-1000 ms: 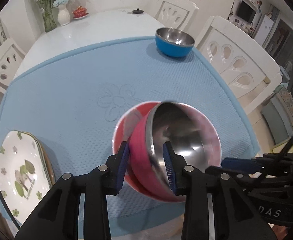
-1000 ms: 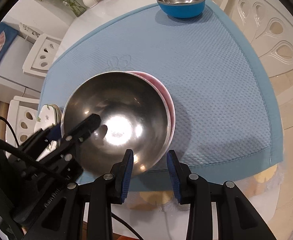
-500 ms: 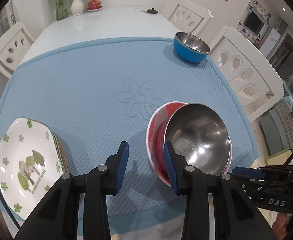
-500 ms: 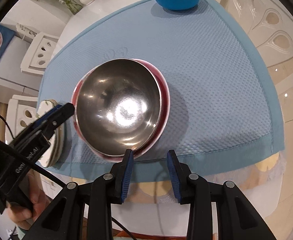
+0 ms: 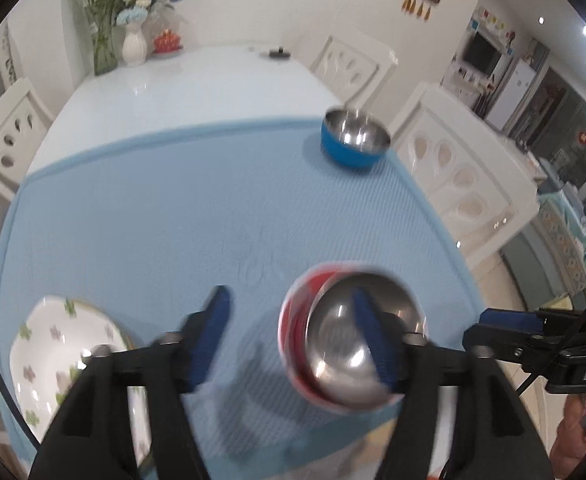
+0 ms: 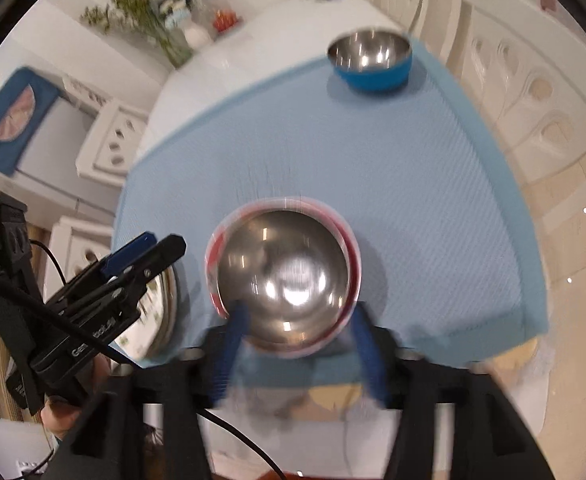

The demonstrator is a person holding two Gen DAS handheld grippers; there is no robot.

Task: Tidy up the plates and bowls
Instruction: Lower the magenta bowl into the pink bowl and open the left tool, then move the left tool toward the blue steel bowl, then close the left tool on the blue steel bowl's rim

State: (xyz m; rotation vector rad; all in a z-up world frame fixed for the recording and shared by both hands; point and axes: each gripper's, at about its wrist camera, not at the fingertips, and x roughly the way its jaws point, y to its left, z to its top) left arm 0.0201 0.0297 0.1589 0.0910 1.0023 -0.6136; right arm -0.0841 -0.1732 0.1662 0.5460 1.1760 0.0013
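Near the front edge of the light blue mat (image 5: 173, 208) sit nested red bowls (image 5: 333, 356) with a steel lining, also seen from above in the right wrist view as the bowl stack (image 6: 285, 276). My left gripper (image 5: 291, 326) hovers above them, its jaws opening, with only mat between them; its right finger overlaps the stack in the picture. My right gripper (image 6: 299, 342) hangs over the stack's near rim, its jaws opening and not touching it. A blue steel-lined bowl (image 5: 355, 142) stands at the mat's far right. Stacked floral plates (image 5: 65, 352) lie at the front left.
The white table (image 5: 197, 84) runs on beyond the mat, with a flower vase (image 5: 135, 46) and a small red dish at its far end. White chairs (image 5: 465, 184) stand along both sides. The mat's front edge and the floor lie close below my right gripper.
The left gripper let go of the tilted bowl's rim, and that bowl settled into the red one. Both grippers rose and drew back, and their jaws spread wider.
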